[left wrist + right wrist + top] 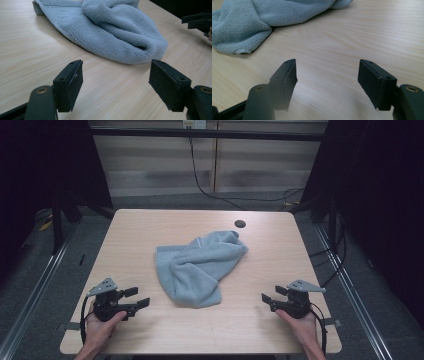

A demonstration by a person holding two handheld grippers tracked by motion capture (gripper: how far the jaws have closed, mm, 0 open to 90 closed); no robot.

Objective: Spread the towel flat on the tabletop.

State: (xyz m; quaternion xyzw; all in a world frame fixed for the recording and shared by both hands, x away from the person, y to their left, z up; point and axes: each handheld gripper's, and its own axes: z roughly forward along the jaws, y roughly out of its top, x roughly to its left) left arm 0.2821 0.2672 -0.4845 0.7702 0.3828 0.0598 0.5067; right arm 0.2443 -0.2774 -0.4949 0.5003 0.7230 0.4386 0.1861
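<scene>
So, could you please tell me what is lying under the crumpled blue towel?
The blue towel rests directly on the wooden table. Bare tabletop shows all around its edges. Its bunched folds cover the surface beneath, so anything small under them is hidden.

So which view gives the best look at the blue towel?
The high view: the whole crumpled towel shows on the table, between both grippers. The left gripper view shows its near folds close up; the right gripper view catches one edge.
</scene>
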